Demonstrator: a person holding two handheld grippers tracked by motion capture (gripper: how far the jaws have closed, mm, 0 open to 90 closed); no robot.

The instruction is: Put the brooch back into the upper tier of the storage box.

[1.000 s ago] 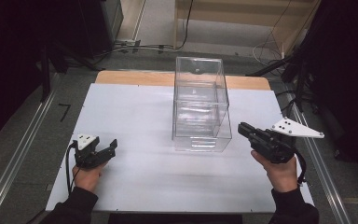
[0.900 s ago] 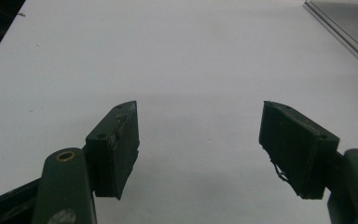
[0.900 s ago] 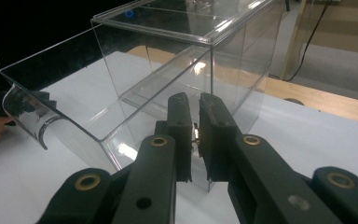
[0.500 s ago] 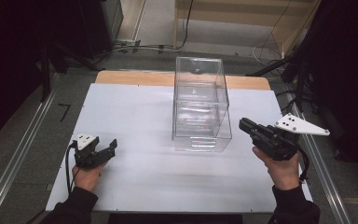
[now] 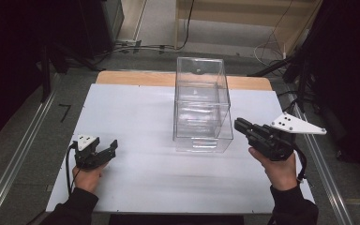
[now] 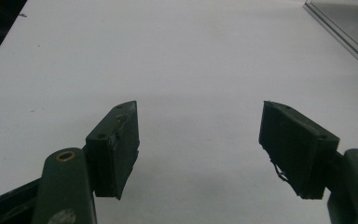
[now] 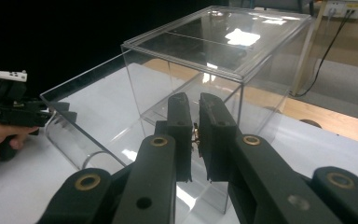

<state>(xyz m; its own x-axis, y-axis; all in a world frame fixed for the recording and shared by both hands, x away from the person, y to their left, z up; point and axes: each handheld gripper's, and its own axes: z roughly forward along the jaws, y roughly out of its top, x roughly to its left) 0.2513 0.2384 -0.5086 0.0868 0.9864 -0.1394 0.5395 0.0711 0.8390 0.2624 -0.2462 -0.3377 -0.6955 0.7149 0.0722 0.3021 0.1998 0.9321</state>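
left gripper (image 5: 108, 149): jaws wide apart, empty, above white table (image 5: 136, 122)
right gripper (image 5: 240, 125): jaws closed, empty, clear acrylic box (image 5: 200, 105) just ahead

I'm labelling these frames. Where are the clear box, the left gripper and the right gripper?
clear box (image 5: 201, 112): high view, its front wall.
left gripper (image 5: 111, 146): high view, between its open jaw tips.
right gripper (image 7: 194, 108): right gripper view, between its nearly closed jaw tips.

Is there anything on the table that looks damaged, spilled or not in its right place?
Nothing stands out. The clear plastic box stands upright on the white table, with no visible crack or spill. The left gripper rests open near the front left; the right gripper is shut beside the box, holding nothing.
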